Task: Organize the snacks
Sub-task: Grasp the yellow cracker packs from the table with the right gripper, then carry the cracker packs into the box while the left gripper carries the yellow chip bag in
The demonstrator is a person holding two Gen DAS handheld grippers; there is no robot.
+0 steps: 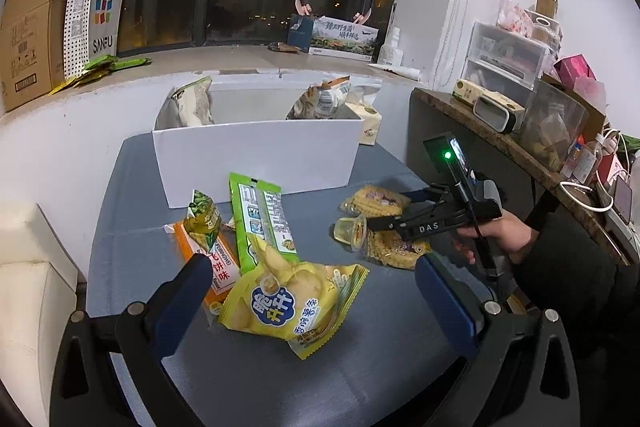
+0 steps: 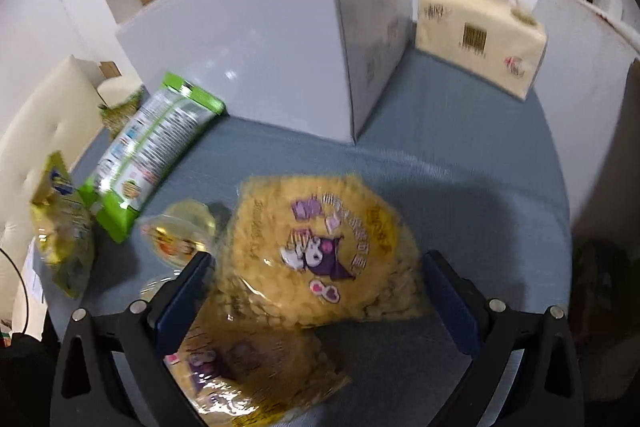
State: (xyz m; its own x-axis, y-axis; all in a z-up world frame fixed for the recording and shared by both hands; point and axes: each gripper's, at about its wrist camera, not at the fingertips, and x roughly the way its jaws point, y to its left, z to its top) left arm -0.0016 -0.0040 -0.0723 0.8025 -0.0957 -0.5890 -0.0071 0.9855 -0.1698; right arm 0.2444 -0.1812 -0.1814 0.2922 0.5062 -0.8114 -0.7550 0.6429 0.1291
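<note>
Nearest pack: lower round corn-snack pack (image 2: 248, 367) lies under the right gripper (image 2: 316, 291), partly beneath the upper round corn-snack pack (image 2: 320, 251); both rest on the grey table (image 2: 480, 195).
Right jaws: wide apart, straddling the upper pack; pads not yet pressing on it, nothing gripped.
Risk, double pick: the two packs overlap, so closing here could pinch both, or drag the lower one along.
Risk, jelly cup: jelly cup (image 2: 180, 235) sits just beside the left finger of that gripper; a slightly off descent could knock or crush it.
Risk, slip: glossy, puffy film may slide out of the pads, and a hard squeeze could break the brittle contents.
Pack look: clear wrapper, yellow puffed pieces, purple cartoon sticker; view is motion-blurred.
Left jaws: left gripper (image 1: 312, 291) is also open and empty, hovering above the yellow chip bag (image 1: 288, 303).
Other snacks: green wrapper (image 1: 262, 219), orange pack (image 1: 208, 259) and small green pouch (image 1: 202, 219) lie loose nearby.
Destination: white box (image 1: 256, 155) stands behind the snacks, well apart from the corn packs, already holding two bags.
Beyond: tissue pack (image 2: 480, 39) beside the box.
</note>
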